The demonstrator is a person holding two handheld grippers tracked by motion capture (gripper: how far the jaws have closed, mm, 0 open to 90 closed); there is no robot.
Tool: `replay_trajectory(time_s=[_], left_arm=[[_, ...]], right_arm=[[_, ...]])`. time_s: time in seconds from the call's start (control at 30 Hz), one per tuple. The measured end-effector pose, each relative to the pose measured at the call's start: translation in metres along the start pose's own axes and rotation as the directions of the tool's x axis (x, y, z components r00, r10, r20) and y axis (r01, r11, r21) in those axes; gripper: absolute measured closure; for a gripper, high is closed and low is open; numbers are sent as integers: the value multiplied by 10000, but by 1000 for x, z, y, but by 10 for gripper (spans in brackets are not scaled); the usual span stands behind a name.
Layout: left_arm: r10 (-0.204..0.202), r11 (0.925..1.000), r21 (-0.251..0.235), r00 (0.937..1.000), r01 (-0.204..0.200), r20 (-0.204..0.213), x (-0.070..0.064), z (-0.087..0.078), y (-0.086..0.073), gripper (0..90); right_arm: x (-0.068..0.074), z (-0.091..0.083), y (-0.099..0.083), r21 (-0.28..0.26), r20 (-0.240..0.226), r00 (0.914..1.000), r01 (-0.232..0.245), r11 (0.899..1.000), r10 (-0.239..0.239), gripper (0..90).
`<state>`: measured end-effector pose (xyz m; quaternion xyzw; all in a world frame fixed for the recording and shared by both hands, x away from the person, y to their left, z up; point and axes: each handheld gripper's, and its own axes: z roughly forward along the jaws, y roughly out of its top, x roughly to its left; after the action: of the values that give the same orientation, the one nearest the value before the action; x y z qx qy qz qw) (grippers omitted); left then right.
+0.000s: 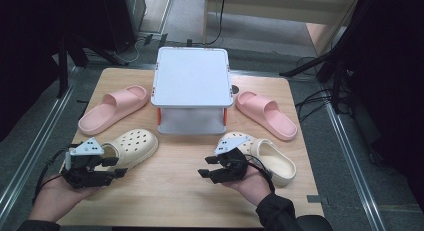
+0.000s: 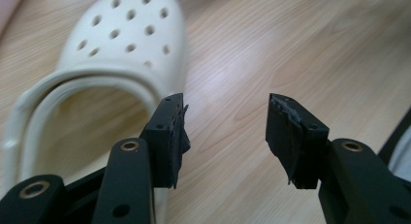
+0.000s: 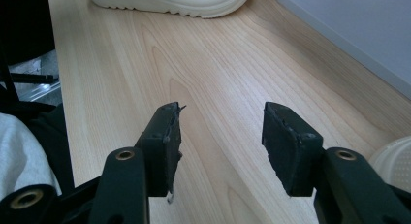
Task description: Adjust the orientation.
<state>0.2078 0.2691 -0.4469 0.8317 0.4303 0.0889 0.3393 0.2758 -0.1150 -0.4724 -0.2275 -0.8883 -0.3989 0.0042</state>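
Two cream clogs lie on the wooden table (image 1: 175,191), the left clog (image 1: 131,145) beside my left gripper (image 1: 116,167) and the right clog (image 1: 272,158) beside my right gripper (image 1: 206,167). A pink slide (image 1: 112,109) lies at the left and another pink slide (image 1: 266,114) at the right. Both grippers are open and hold nothing. In the left gripper view the left gripper (image 2: 225,103) hovers over bare wood, its left jaw next to the cream clog (image 2: 121,44). The right gripper (image 3: 220,112) points across the table toward the far clog (image 3: 169,1).
A white two-tier rack (image 1: 191,83) stands at the middle back of the table, and its edge (image 3: 349,20) shows in the right gripper view. The person's hands come in from the front edge. Dark stands and cables surround the table on the floor.
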Motion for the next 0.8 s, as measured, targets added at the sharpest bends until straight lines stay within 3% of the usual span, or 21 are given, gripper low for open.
replay_trajectory(time_s=[0.1, 0.17, 0.3, 0.5, 0.6, 0.7, 0.8], left_arm=[[-203, 9993, 294, 9983, 220, -548, 11, -1, -7, 484], [-299, 9986, 425, 9972, 328, -679, 16, 3, -10, 486], [-220, 9967, 759, 9973, 273, -697, 23, 20, -11, 514], [-8, 9949, 1012, 9988, 58, -487, 28, 39, -7, 663], [-12, 9951, 990, 9984, 68, -563, 29, 39, -6, 744], [-45, 9975, 704, 9954, 112, -953, 27, 32, -1, 769], [-405, 9990, 181, 9968, 418, -692, 22, 23, 4, 772]], right_arm=[[0, 1, 1, 5, -20, 10000, 16, 10000, -16, 489], [0, 2, 1, -3, -20, 10000, 53, 10000, -53, 488], [1, 2, 1, 65, 7, 10000, 38, 10000, -38, 486], [1, 3, 1, 102, 17, 10000, 62, 9999, -62, 485], [1, 3, 1, 108, 26, 10000, 38, 9999, -39, 485], [2, 3, 1, 115, 16, 10000, 22, 9999, -23, 486], [1, 3, 1, 52, 22, 10000, 72, 10000, -73, 487]])
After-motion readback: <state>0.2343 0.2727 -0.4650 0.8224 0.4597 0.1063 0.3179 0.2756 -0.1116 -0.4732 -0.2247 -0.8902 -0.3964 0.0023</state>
